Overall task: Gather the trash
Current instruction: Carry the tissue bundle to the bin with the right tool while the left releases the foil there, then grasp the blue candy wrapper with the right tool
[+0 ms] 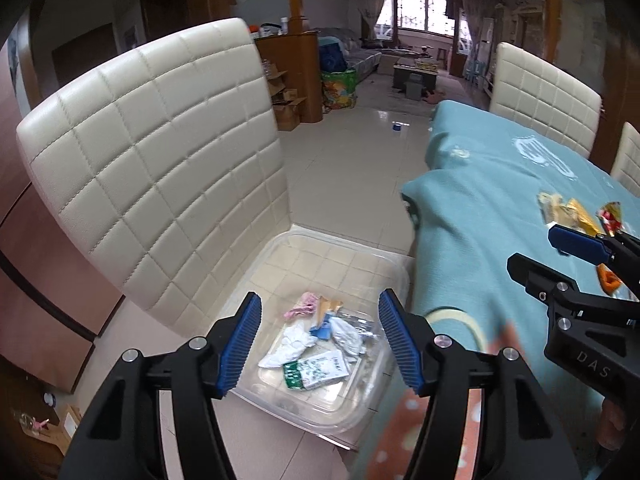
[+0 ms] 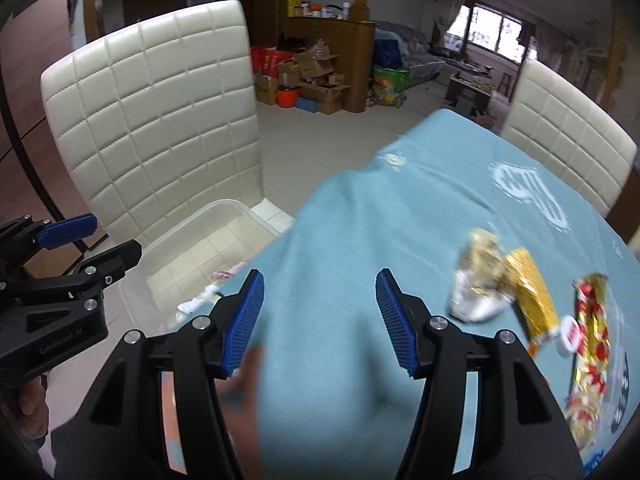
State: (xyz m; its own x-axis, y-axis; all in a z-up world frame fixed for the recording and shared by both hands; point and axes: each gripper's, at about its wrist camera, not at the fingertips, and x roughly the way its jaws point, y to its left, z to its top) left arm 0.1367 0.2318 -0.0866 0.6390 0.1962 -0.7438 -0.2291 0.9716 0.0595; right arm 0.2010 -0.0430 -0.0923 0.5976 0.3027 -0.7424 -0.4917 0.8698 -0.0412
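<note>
Trash in 2 places. In a clear plastic bin (image 1: pixel 362 276) on the seat of a cream quilted chair (image 1: pixel 152 160): a pink scrap (image 1: pixel 301 305), white crumpled tissue (image 1: pixel 292 346), a blue scrap (image 1: pixel 322 330), a green-and-white wrapper (image 1: pixel 320 370), some clear film. Bin standing just beside the draped edge of a teal tablecloth (image 2: pixel 380 220).

On that tablecloth, well apart from the bin: a crumpled pale gold-and-white wrapper (image 2: pixel 478 280), touching a yellow-gold wrapper (image 2: pixel 530 292); beside those a small round white cap (image 2: pixel 570 336) and a long red-and-gold wrapper (image 2: pixel 592 340). Right-hand trash blurred toward the frame edge.

Left gripper (image 1: pixel 320 344) hanging over the bin, jaws parted, nothing between the blue pads, trash below and untouched. Right gripper (image 2: pixel 320 320) over bare tablecloth, jaws likewise parted and empty, gold wrappers off to its right and not touched. Both pointing downward at a slant.

Each gripper visible in the other's view. A hand (image 2: pixel 30 404) dimly seen under the left gripper's handle. 2 more cream chairs (image 1: pixel 544 92) at the table's far side. Pale tiled floor (image 1: pixel 352 160), cardboard boxes (image 2: pixel 316 76) and a window (image 1: pixel 420 12) further back.
</note>
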